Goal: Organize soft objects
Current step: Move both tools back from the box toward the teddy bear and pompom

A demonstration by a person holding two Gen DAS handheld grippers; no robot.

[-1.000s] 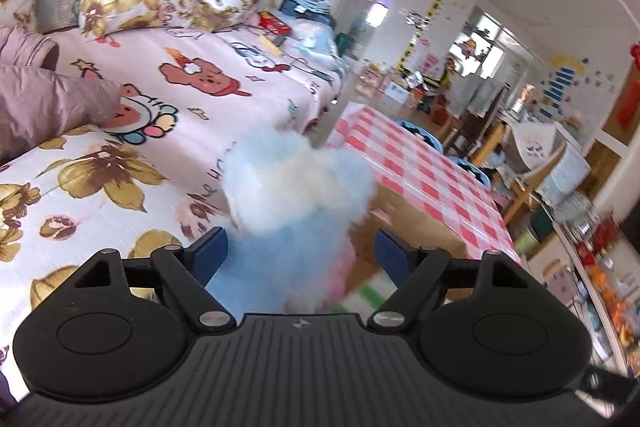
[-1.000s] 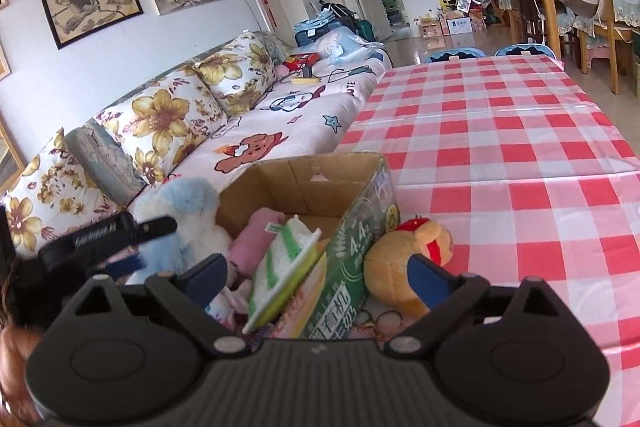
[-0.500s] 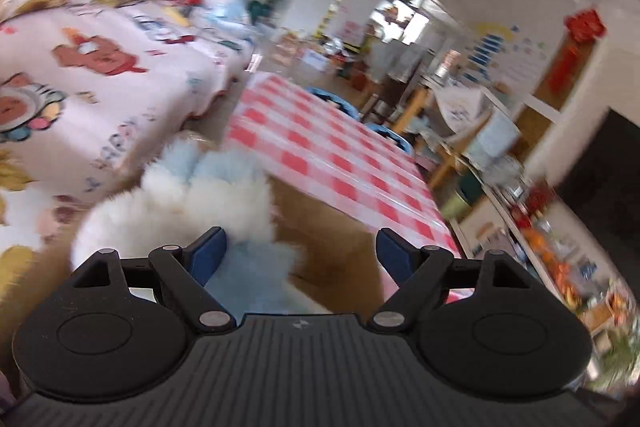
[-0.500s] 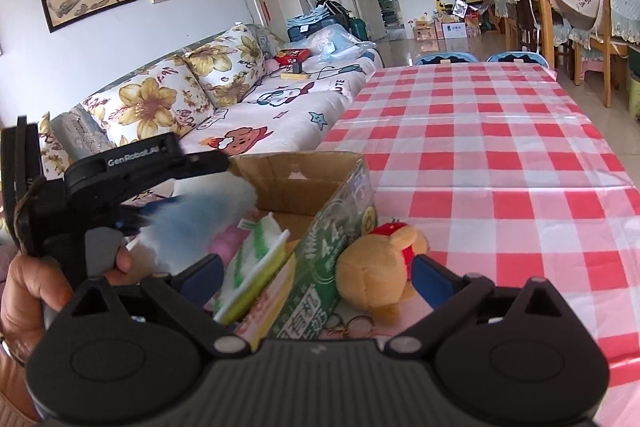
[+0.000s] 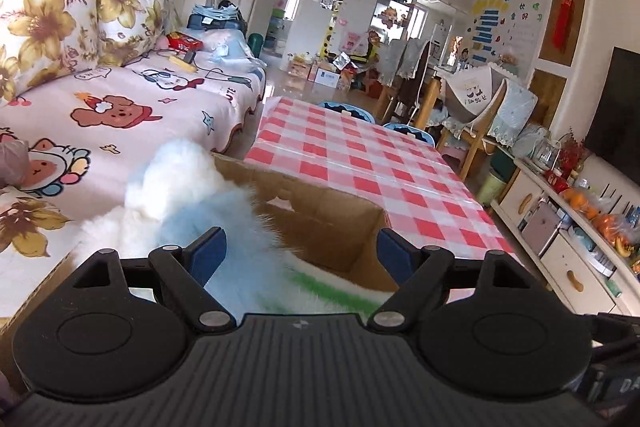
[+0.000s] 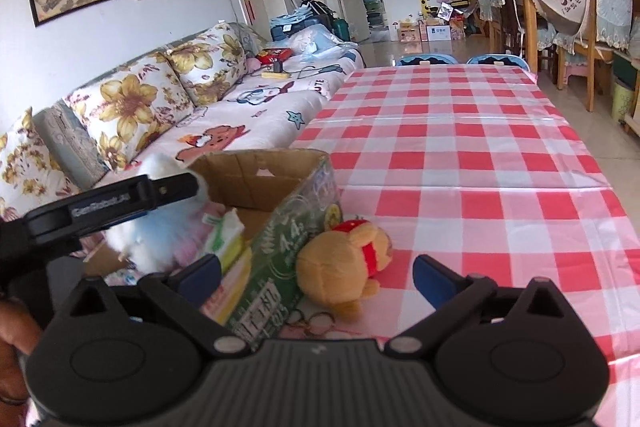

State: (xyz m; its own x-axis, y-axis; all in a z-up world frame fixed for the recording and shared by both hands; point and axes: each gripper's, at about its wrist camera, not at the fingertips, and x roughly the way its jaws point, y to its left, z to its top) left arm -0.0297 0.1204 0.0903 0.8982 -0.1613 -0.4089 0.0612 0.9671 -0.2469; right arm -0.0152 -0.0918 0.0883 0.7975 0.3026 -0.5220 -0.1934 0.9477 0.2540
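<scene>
- Red-and-white checked tablecloth (image 6: 460,163) covers a long table running away from both cameras, with a sofa (image 5: 120,107) draped in a pink cartoon-print sheet just beside its left edge and floral cushions (image 6: 132,107) along the wall.
- Near the table's close end stands an open cardboard box (image 5: 320,215), brown inside with green printing on its outer wall (image 6: 288,243).
- The left gripper (image 5: 302,255) has its jaws spread wide and holds nothing; its blue fingertips (image 5: 208,255) flank the box opening.
- A fluffy blue-and-white plush toy (image 5: 180,195) sits in the left part of the box, its white top rising above the rim; its fur is just beside the left fingertip, though contact cannot be confirmed.
- From the right wrist view the left gripper (image 6: 120,203) reaches across the same plush (image 6: 160,239), which lies next to a pink soft item (image 6: 188,247) and a green-and-white package (image 6: 224,235) inside the box.
- The right gripper (image 6: 316,275) is likewise wide open and empty, hovering low over the table.
- A tan bear plush with a red cap and scarf (image 6: 344,267) lies on the cloth outside the box, touching its green wall, between the right gripper's fingertips in view.
- A hand (image 6: 16,339) shows at the lower left edge.
</scene>
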